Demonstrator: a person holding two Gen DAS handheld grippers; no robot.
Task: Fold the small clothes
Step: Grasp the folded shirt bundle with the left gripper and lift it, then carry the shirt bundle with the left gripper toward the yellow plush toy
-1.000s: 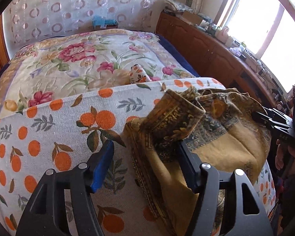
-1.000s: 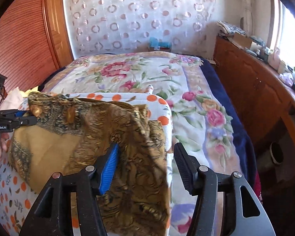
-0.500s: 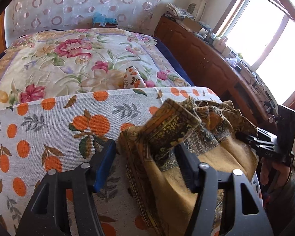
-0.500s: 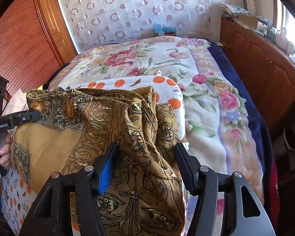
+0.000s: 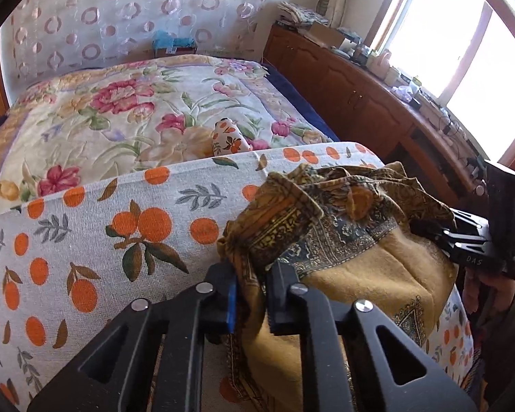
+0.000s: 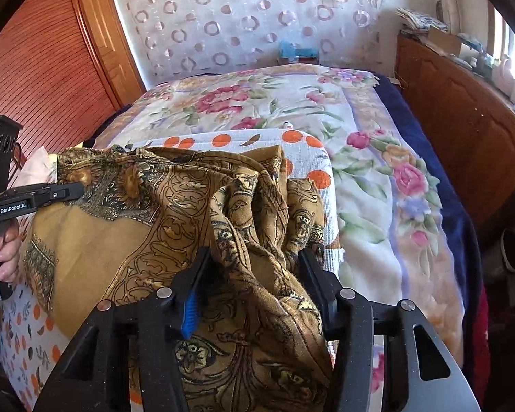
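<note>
A mustard-and-brown patterned garment [image 5: 370, 267] lies bunched on an orange-print cloth [image 5: 96, 237] over a raised surface at the foot of the bed. My left gripper [image 5: 250, 295] is shut on the garment's left edge. In the right wrist view the garment [image 6: 147, 226] spreads left, with a bunched fold rising between my right gripper's [image 6: 254, 267] open fingers. The left gripper shows there at the far left [image 6: 65, 190], pinching the cloth. The right gripper shows in the left wrist view at the right edge [image 5: 439, 230].
A floral bedspread [image 5: 147, 110] covers the bed behind. A wooden cabinet [image 5: 367, 103] with clutter runs along the right under a bright window. A wooden louvred door [image 6: 51, 68] stands on the left. A small rolled orange-print item [image 5: 228, 137] lies on the bed.
My left gripper has closed on the garment's left edge. My right gripper has pushed forward so the bunched fold lies between its open fingers.
</note>
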